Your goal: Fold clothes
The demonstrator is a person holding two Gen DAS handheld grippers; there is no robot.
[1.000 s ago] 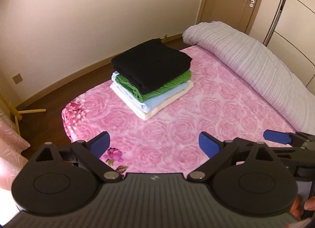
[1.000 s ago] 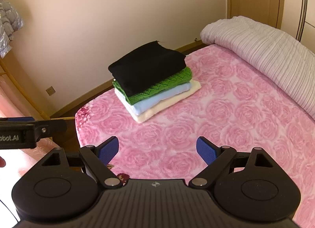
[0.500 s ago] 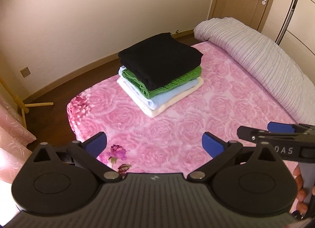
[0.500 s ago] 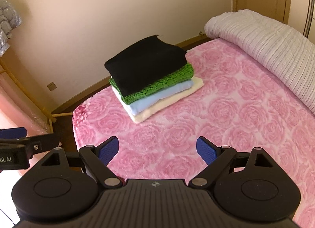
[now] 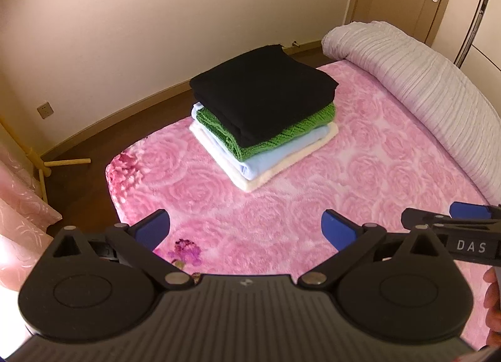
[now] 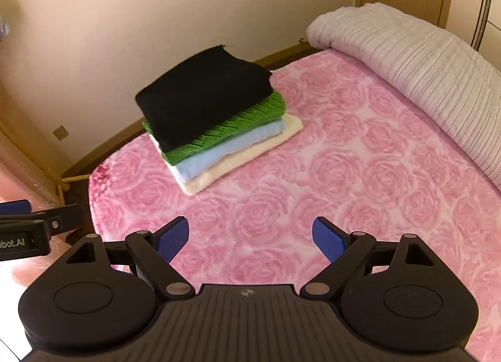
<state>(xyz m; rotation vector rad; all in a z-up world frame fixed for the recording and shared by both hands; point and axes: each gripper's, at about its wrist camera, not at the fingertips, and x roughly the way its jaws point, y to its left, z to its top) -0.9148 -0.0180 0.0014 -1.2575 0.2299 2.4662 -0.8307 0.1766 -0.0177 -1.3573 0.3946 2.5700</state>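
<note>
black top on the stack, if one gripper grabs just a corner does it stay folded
Probably not: the black garment looks like soft knit, so it would likely droop and unfold. Lying loosely on the green knit, it may drag that layer when pushed.

My left gripper (image 5: 245,230) is matte black plastic: a ribbed central housing, two round discs with shallow circular recesses, and angled link arms pinned by silver rivets. Its fingers carry blue textured pads (image 5: 336,230). My right gripper (image 6: 250,238) is built the same, with a small logo on its ribbed housing. From the left wrist camera, its side reads "DAS" in white.
</note>
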